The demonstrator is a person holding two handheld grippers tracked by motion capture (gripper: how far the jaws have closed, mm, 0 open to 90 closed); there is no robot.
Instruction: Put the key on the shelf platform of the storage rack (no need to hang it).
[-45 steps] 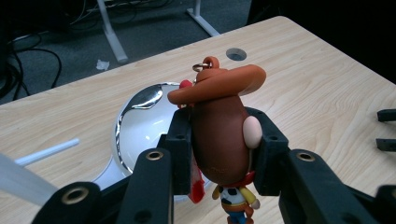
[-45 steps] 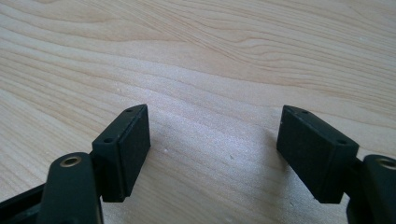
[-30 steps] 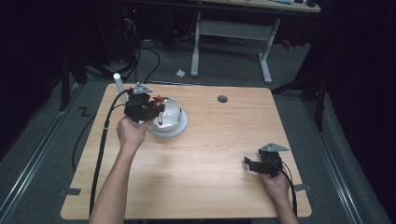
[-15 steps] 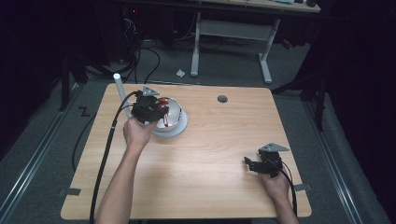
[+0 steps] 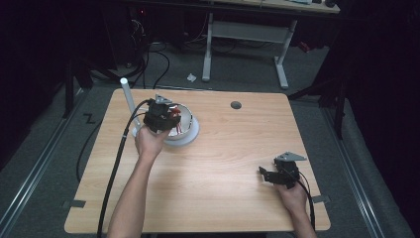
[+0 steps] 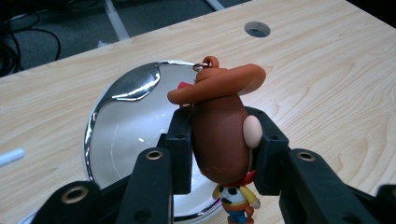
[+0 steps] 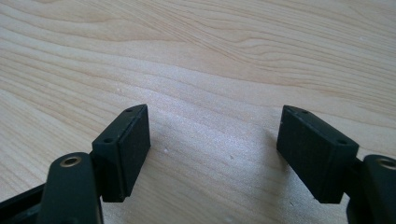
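High view first: my counter [image 5: 233,163] is a light wood top with a round cable hole [image 5: 236,105] near the far edge, and a white post [image 5: 128,101] standing at the far-left corner. Next biggest thing is the white bowl [image 5: 190,130] on the left half of the counter, shiny inside with a bright rim in the left gripper view. My left gripper [image 5: 159,117] hangs right over that bowl, its black cable running back along the forearm toward the near edge. Over on the right, near the front edge, my right gripper [image 5: 270,175] sits low, well apart from the bowl; in the right gripper view its jaws are spread wide with bare wood between them and nothing touching the pads. Smallest item is the cowboy figure [image 6: 219,135], a little toy with a brown head, orange-brown hat and a metal ring on top. The left gripper view has it pinched by the head, one jaw pressing on each side, body dangling below over the near rim of the bowl. Can't tell if its feet touch the bowl.
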